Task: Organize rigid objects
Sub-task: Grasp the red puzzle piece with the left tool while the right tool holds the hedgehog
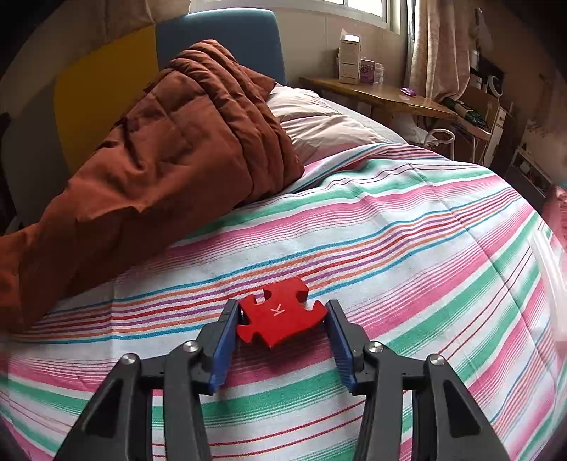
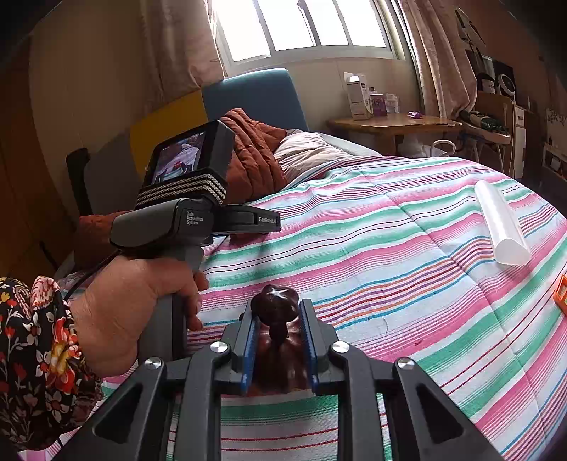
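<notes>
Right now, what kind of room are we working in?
Most likely a bedroom: a bed covered by a striped sheet, a rumpled brown quilt and a pillow at its head, with a small wooden side table under the curtained window.

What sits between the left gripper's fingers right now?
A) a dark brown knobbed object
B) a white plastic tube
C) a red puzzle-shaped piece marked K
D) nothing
C: in the left wrist view the red puzzle piece lies on the striped bedspread between the blue pads of the left gripper.
</notes>
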Action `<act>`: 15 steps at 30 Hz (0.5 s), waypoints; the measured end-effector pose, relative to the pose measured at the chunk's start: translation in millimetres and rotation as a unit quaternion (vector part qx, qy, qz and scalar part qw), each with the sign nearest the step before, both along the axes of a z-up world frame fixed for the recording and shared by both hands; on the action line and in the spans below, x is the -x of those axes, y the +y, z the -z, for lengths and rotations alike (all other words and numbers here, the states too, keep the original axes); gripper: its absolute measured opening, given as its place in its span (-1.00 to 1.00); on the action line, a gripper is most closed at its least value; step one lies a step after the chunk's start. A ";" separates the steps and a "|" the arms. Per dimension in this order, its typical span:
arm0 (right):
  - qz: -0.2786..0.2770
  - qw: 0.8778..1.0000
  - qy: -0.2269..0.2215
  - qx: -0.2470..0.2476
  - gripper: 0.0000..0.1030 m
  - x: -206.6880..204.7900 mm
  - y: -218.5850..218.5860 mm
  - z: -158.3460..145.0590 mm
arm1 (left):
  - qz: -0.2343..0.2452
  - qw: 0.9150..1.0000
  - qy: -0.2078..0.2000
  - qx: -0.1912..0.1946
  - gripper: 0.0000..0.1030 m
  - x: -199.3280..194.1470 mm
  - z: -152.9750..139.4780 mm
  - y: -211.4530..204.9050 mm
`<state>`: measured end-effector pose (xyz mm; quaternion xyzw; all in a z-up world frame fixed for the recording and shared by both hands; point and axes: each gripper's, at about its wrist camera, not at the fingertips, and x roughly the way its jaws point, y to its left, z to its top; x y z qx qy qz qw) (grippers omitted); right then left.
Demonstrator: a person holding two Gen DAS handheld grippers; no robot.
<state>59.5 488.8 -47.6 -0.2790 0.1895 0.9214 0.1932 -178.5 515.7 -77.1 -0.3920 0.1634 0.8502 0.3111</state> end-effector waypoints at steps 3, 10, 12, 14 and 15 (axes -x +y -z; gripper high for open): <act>0.001 1.000 -0.005 -0.008 -0.58 1.6 -2.4 -0.4 | -0.002 1.000 -0.012 -0.007 -0.05 -5.5 -0.8 -10.8; 0.000 1.000 -0.017 -0.026 -0.57 6.1 -7.2 -0.3 | -0.014 0.999 -0.042 -0.023 -0.05 -28.6 -8.0 -58.8; 0.000 0.999 -0.018 -0.027 -0.57 6.9 -7.2 0.1 | -0.018 0.998 -0.045 -0.033 -0.05 -37.8 -12.6 -76.5; 0.001 0.999 -0.021 -0.030 -0.57 7.6 -8.2 0.0 | -0.022 0.998 -0.042 -0.042 -0.05 -48.8 -18.7 -94.5; 0.001 0.999 -0.023 -0.034 -0.57 8.5 -9.4 -0.1 | -0.020 0.998 -0.040 -0.046 -0.05 -55.8 -22.2 -102.8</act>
